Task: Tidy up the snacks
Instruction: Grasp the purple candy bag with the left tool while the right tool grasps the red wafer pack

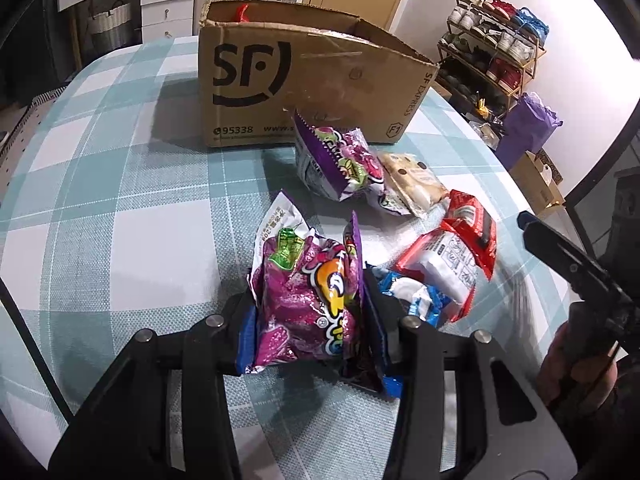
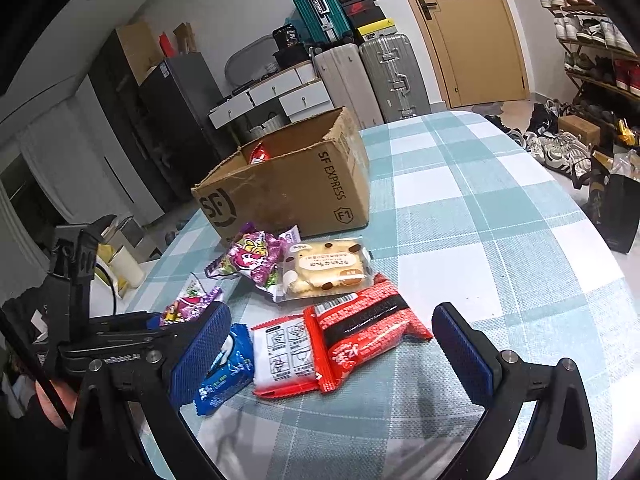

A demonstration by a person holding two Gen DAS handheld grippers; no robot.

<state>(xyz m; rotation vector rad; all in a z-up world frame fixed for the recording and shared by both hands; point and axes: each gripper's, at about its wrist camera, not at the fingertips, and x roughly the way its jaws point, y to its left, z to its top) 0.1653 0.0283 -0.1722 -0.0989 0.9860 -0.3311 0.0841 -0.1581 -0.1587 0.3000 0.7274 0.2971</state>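
Note:
My left gripper [image 1: 310,320] is shut on a purple snack bag [image 1: 308,296], held just above the checked tablecloth; it also shows in the right wrist view [image 2: 188,308]. My right gripper [image 2: 332,352] is open over two red packets [image 2: 360,332] and beside a blue packet [image 2: 226,372]. A second purple bag [image 2: 252,258] and a cream biscuit pack [image 2: 324,270] lie in front of the open SF cardboard box [image 2: 292,188], which holds a red packet [image 2: 258,154].
The table [image 2: 500,240] has a curved edge on the right. Beyond it stand a shoe rack [image 1: 496,52], suitcases [image 2: 384,76], drawers and a door. A purple bag [image 1: 528,124] sits on the floor.

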